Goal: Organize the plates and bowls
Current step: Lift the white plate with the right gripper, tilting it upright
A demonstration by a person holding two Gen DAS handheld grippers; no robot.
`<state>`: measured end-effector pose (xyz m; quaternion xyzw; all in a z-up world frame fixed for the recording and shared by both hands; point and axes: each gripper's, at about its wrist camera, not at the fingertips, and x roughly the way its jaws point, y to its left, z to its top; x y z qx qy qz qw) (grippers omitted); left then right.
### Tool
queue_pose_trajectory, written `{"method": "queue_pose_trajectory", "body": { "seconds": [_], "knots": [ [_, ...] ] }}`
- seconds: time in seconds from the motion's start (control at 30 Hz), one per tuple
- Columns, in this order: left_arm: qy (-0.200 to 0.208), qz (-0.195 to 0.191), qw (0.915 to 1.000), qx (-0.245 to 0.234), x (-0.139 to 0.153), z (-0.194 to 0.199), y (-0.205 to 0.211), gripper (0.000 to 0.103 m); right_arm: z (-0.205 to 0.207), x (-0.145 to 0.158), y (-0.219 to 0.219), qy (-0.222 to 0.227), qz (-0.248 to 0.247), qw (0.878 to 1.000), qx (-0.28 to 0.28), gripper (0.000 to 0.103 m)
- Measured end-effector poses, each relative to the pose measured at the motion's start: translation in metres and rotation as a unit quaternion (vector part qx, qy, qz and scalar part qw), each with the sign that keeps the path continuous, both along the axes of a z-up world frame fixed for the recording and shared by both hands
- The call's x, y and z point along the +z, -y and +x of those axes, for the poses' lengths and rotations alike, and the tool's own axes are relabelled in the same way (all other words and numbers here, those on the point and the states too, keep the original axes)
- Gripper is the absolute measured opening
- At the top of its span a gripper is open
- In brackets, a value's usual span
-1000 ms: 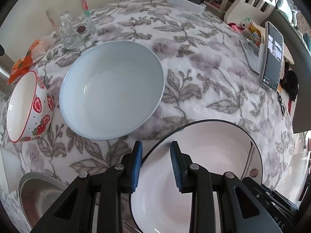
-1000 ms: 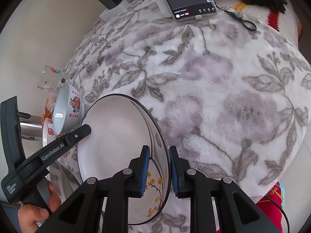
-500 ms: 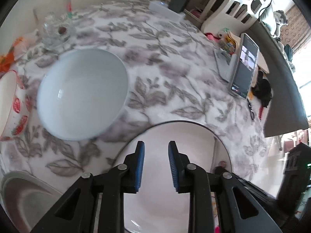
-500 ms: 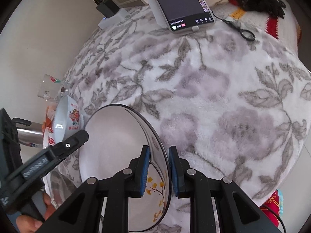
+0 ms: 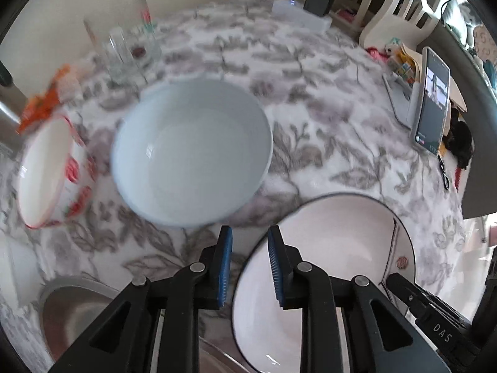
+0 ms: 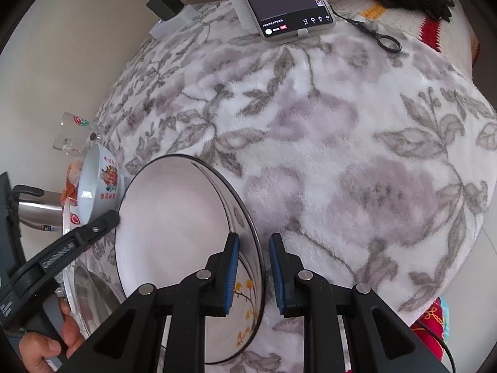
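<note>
A white bowl with a black rim [image 5: 335, 248] [image 6: 174, 227] sits at the near edge of the flower-patterned cloth. My right gripper [image 6: 254, 267] straddles its rim with a small gap on each side. My left gripper [image 5: 248, 264] is open and empty at the bowl's left rim, touching nothing. A pale blue bowl [image 5: 192, 152] lies just beyond it. A red-patterned bowl [image 5: 46, 174] lies tilted at the left. A metal bowl [image 5: 71, 310] sits at the near left.
A glass mug [image 5: 124, 49] and an orange packet [image 5: 43, 102] stand at the back left. A phone on a stand [image 5: 430, 99] [image 6: 279, 0] and scissors [image 6: 376, 34] are at the right. A charger block [image 6: 164, 4] is by the wall.
My left gripper has drawn back left and lower, off the black-rimmed bowl. My right gripper's jaws have opened slightly around the bowl's rim, and the bowl has settled onto the cloth.
</note>
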<state>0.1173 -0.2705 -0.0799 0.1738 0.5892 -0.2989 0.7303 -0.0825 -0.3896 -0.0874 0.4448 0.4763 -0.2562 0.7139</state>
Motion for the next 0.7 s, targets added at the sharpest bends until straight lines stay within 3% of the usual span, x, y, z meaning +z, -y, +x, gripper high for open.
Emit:
{"method": "queue_pose_trajectory", "body": {
  "seconds": [0.3,0.47,0.7],
  "knots": [
    [-0.005,0.012,0.9999,-0.011,-0.012,-0.005,0.004,0.025,-0.004,-0.001,-0.012,-0.002,0.016,1.0,0.019,0.017],
    [-0.025,-0.019,0.9995,0.004,-0.012,0.002,-0.005,0.024,-0.007,0.001,-0.009,0.01,0.018,1.0,0.009,0.017],
    [-0.058,-0.06,0.9965,-0.004,-0.007,-0.002,-0.005,0.024,-0.016,0.014,0.008,0.016,-0.02,0.999,-0.022,0.017]
  ]
}}
